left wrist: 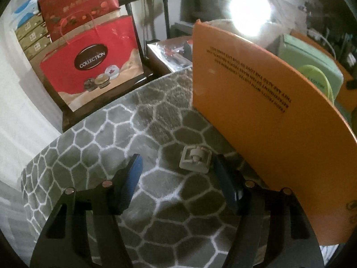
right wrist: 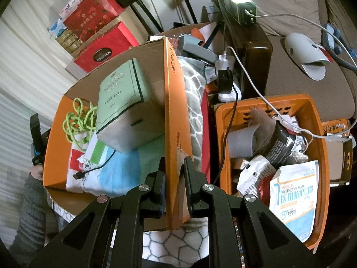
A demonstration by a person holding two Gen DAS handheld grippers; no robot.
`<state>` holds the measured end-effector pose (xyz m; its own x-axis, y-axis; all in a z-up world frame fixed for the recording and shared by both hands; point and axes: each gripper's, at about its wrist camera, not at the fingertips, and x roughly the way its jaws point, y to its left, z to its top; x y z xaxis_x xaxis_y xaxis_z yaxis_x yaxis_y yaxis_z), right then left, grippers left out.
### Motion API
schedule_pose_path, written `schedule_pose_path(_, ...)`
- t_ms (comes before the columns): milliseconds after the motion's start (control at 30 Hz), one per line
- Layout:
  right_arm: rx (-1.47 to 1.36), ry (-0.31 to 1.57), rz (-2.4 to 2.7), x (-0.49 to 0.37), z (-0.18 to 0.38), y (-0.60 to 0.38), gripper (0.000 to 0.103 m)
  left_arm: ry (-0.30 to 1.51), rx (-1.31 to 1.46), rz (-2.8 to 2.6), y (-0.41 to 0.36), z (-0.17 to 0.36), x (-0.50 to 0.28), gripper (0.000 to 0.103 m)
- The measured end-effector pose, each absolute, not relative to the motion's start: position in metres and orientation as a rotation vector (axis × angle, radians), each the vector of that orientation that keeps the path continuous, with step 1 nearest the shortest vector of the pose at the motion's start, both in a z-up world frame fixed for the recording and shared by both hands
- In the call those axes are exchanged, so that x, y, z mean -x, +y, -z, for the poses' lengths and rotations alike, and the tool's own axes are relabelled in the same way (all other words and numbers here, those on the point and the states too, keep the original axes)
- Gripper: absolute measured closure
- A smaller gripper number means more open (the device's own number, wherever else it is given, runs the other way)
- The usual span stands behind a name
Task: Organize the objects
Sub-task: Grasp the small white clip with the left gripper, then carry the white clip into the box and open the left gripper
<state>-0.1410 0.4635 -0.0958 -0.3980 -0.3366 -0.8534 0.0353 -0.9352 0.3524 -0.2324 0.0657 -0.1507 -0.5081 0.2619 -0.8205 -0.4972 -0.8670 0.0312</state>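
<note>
Right gripper: clamped on the upright flap of the orange cardboard box, one finger on each face of the flap.
Left gripper: jaws wide apart, nothing between them, hovering over the grey honeycomb-pattern blanket.
Small part: a pale plastic clip-like piece lies on the blanket just ahead of the left gripper, beside its right-hand finger; what exactly it is I cannot tell.
Box flap, left view: the orange cardboard box stands just to the right, printed text running along it.
Inside the box: a mint-green carton tilted on its side, a coiled lime-green cord beside it, a black USB cable across papers and blue cloth.
Right of the box: orange plastic basket holding a medical protective mask pack and other packets.
Far back: red "Collection" gift bag with a red box stacked on top.
</note>
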Motion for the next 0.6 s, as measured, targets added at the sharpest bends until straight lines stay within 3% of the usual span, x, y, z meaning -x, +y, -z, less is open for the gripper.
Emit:
schedule_pose_path(167,-1.584,-0.399,2.420,0.140,0.096,0.463,0.090,0.356,1.206,-2.364,0.066,0.150,0.232,0.048)
schedule_pose_path(233,-1.584,-0.398,2.421,0.140,0.096,0.463,0.090,0.365,1.186,-2.346,0.068,0.150,0.231,0.056)
schedule_pose_path(333,-1.584,-0.400,2.420,0.140,0.096,0.462,0.090,0.375,1.172,-2.318,0.071,0.148,0.229,0.077)
schedule_pose_path(600,-1.581,-0.403,2.421,0.140,0.096,0.462,0.090,0.322,1.157,-2.360,0.060,0.140,0.222,0.078)
